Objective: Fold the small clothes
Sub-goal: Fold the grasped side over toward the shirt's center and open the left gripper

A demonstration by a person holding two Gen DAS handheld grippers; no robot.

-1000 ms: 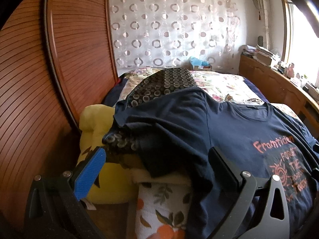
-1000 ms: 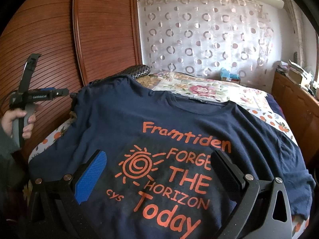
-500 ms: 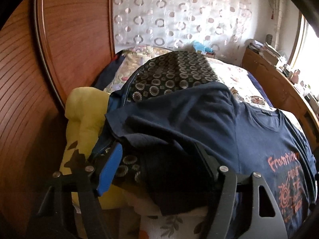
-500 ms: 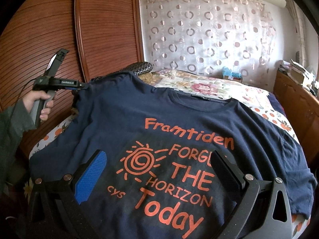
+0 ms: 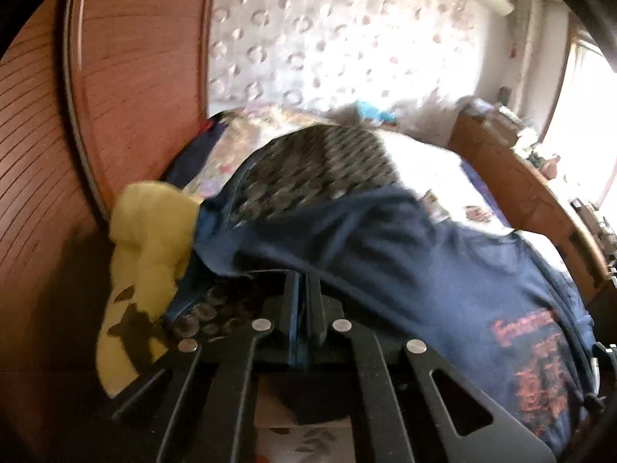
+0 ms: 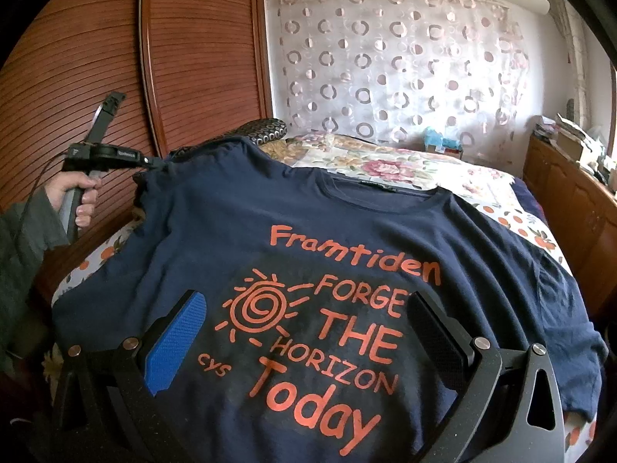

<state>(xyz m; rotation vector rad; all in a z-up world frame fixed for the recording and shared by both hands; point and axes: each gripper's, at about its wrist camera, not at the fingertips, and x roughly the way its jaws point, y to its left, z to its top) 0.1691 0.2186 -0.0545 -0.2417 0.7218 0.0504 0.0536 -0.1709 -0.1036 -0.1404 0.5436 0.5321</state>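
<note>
Lying spread over the bed (image 6: 443, 177), the navy T-shirt (image 6: 347, 231).

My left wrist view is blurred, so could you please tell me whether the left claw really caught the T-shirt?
Observer: Yes. In the right wrist view, the left claw has just closed on the sleeve edge of the T-shirt, with cloth between its jaws.
Operator: Thank you. Is the right claw holding anything?
Observer: No. The right claw is open over the orange print and grips nothing.
Operator: And the far sleeve?
Observer: The other sleeve lies spread out on the bed.
</note>
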